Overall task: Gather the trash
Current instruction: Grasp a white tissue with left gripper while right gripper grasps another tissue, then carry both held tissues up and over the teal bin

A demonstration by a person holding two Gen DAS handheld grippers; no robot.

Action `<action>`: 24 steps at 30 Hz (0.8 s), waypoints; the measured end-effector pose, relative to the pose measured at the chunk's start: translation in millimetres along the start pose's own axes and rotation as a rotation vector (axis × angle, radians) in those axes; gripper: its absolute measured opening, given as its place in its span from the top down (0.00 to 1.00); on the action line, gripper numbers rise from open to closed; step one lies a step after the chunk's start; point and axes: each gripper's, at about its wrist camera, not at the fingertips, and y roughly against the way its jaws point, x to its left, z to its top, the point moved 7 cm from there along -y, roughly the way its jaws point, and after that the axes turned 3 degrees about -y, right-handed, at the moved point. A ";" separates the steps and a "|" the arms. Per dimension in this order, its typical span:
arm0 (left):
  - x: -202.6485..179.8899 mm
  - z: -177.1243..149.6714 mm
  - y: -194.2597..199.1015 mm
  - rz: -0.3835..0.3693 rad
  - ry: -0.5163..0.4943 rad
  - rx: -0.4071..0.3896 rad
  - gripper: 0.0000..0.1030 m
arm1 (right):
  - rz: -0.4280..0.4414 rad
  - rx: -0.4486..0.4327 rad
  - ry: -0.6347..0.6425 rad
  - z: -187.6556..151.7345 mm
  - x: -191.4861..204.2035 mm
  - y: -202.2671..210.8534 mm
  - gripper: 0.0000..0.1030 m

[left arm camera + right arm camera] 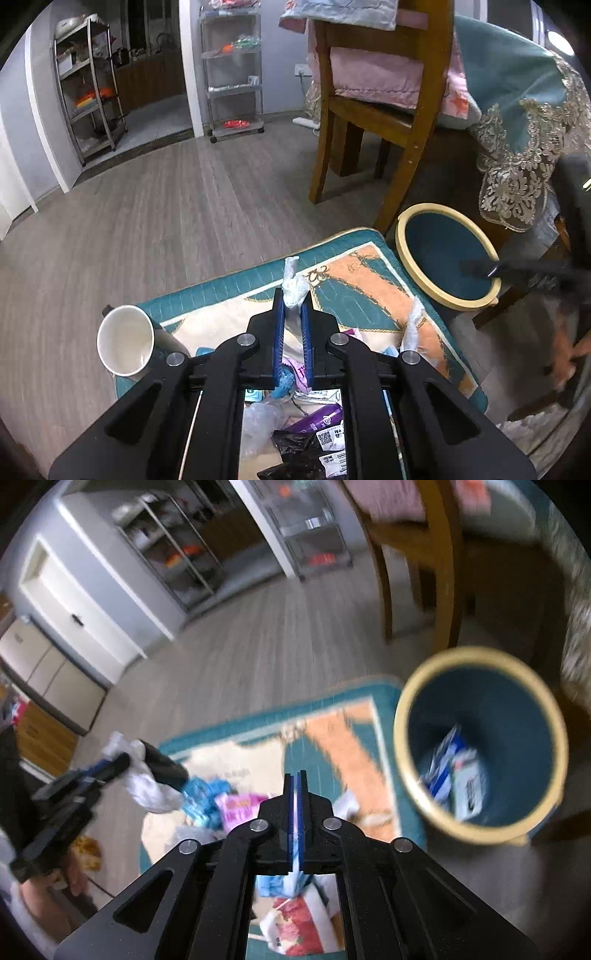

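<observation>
On the left, a white paper cup (125, 340) lies on its side on the teal and orange quilted mat (354, 291), its open mouth facing the left wrist camera and its long axis running back and to the right. Next comes the left hand-held gripper (293, 306), its blue ribbed pads clenched on a crumpled white plastic wrapper (294, 286); the wrapper's long axis runs straight ahead along the fingers, its twisted tip poking out past them. Below the gripper's black linkage lies a heap of loose trash (306, 432) on the mat: glossy purple, black and clear packets, largely hidden by the arms. Further right stands the round bin (448, 258), dark blue inside with a cream rim, beside a wooden chair leg.

The right wrist view is heavily blurred. The right hand-held gripper (297, 779) is pinched tight on a thin blue and white film (297, 877) hanging behind the pads; what it is cannot be made out. The bin already holds blue and white packaging (454, 771).
</observation>
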 end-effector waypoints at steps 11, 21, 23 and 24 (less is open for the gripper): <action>-1.0 -7.9 -19.6 0.007 -0.040 0.049 0.92 | -0.114 0.204 -0.003 -29.0 -15.4 -89.3 0.51; -1.9 -7.6 -22.2 -0.001 -0.041 0.051 0.92 | -0.173 0.220 0.018 -32.1 -25.9 -94.6 0.97; -3.1 -7.2 -20.6 -0.002 -0.045 0.047 0.92 | -0.161 0.192 0.015 -25.4 -23.9 -85.0 0.97; -3.7 -7.3 -19.3 -0.002 -0.047 0.045 0.92 | -0.149 0.175 0.011 -21.7 -22.1 -78.8 0.97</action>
